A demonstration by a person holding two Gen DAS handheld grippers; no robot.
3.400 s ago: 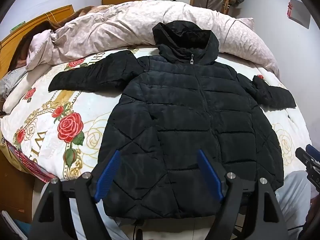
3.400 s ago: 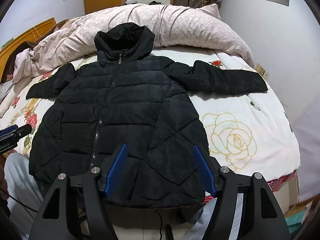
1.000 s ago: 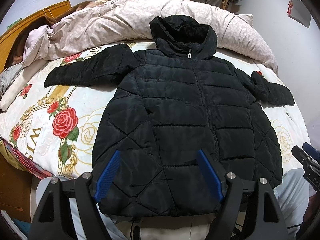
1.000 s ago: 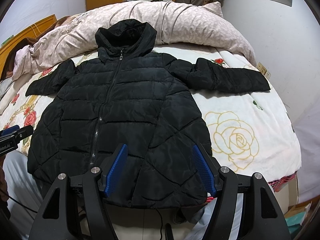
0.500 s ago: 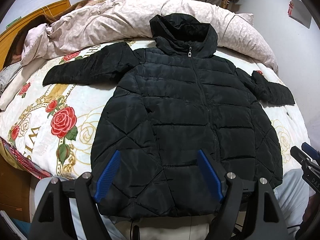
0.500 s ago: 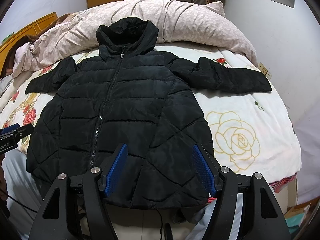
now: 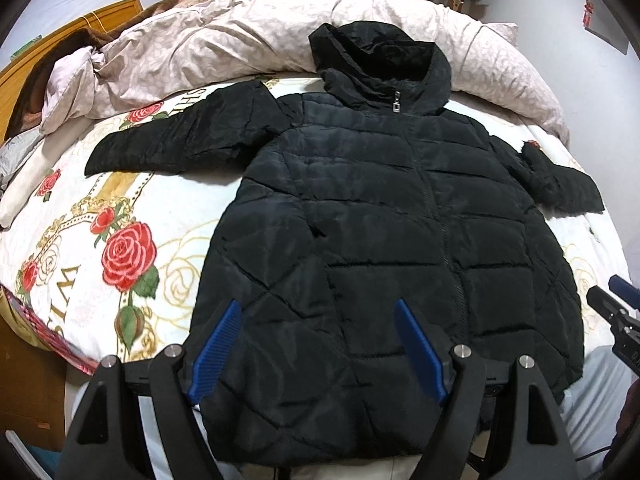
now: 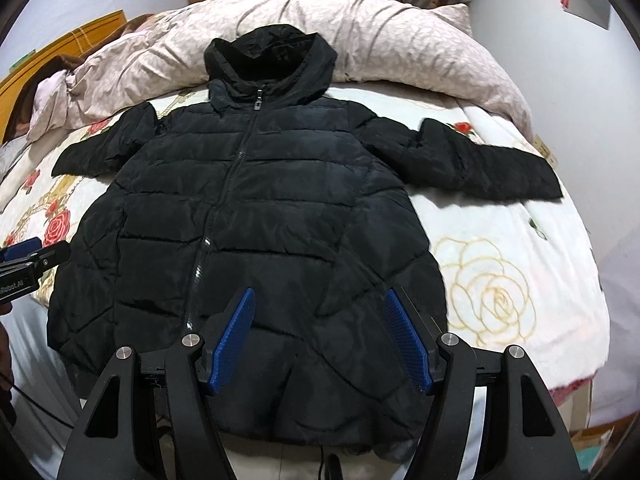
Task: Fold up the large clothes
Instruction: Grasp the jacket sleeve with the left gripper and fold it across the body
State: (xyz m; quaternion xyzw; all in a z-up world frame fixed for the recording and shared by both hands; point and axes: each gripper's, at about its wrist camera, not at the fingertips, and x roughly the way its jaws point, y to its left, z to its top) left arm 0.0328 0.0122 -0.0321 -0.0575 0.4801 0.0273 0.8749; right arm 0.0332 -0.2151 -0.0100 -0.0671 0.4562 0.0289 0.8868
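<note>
A black hooded puffer jacket (image 7: 372, 216) lies flat and zipped on the bed, front up, with its hood toward the far end and both sleeves spread out. It also shows in the right wrist view (image 8: 256, 216). My left gripper (image 7: 318, 312) is open and empty above the jacket's lower left part. My right gripper (image 8: 318, 300) is open and empty above the lower right part. The right gripper shows at the right edge of the left wrist view (image 7: 616, 312). The left gripper shows at the left edge of the right wrist view (image 8: 28, 258).
The bed sheet (image 7: 120, 248) has a rose print. A bunched pink duvet (image 7: 240, 44) lies along the far end of the bed. A wooden headboard (image 7: 72, 36) is at the far left. A white wall (image 8: 600, 112) is close on the right.
Both grippers have moved slightly over the jacket's hem and stay open. The jacket has not moved.
</note>
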